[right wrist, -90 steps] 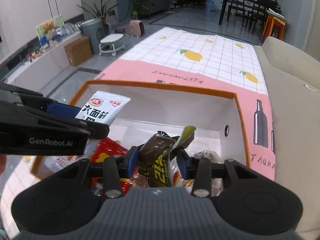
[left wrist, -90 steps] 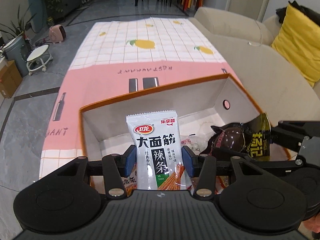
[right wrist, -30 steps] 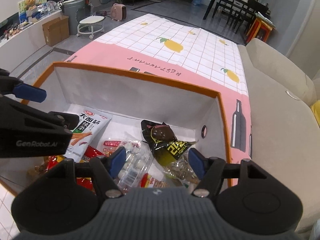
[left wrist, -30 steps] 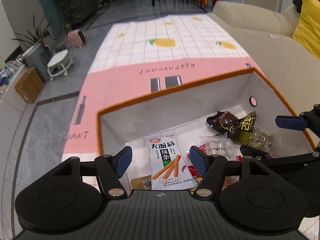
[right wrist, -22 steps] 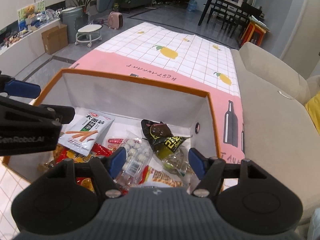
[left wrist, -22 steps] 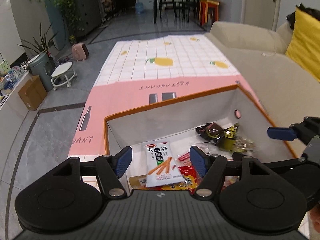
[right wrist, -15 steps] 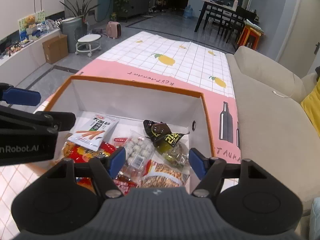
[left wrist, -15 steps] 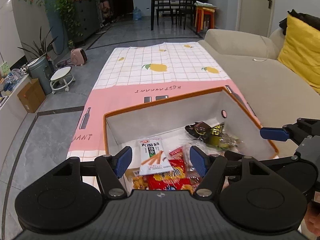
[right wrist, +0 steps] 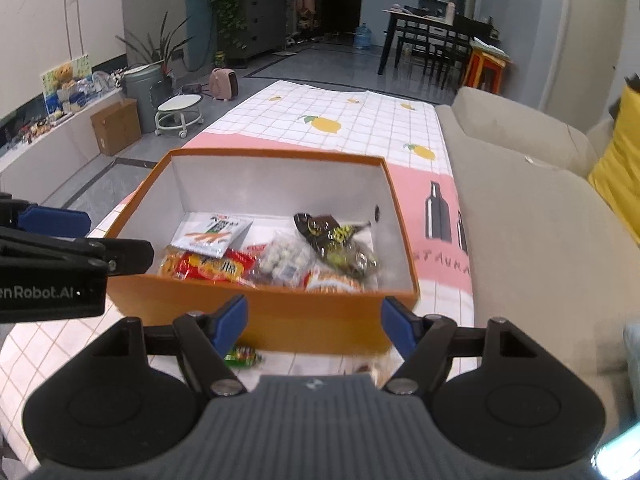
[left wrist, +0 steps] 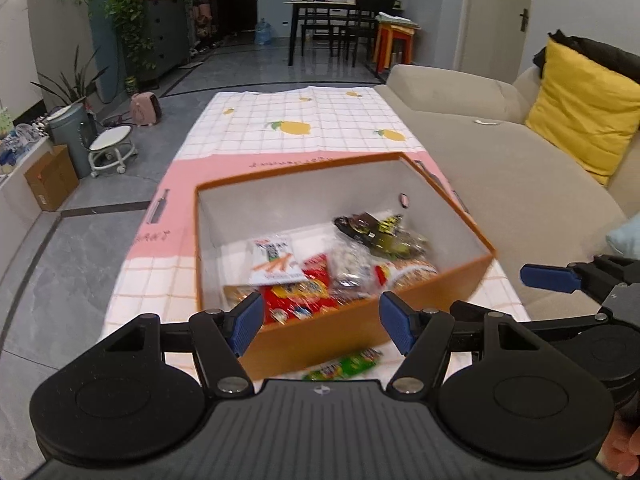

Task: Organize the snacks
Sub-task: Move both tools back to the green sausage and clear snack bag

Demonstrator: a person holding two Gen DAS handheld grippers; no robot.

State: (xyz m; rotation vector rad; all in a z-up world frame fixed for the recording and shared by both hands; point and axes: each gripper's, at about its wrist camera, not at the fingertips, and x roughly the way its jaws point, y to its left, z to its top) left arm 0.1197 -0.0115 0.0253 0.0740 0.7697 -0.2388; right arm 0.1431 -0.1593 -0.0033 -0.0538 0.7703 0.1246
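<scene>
Most snacks sat in the orange box (right wrist: 256, 316), frame centre. Green packet (right wrist: 242, 357) lay outside, lower left below its front wall. Left gripper (left wrist: 322, 322) gaped empty; right gripper (right wrist: 314, 322) empty, jaws opening.

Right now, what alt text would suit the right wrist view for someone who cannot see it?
An open orange box holding assorted snack packets sits on a checked tablecloth, seen past the empty right gripper, whose jaws are opening. A green packet lies outside the box.
</scene>
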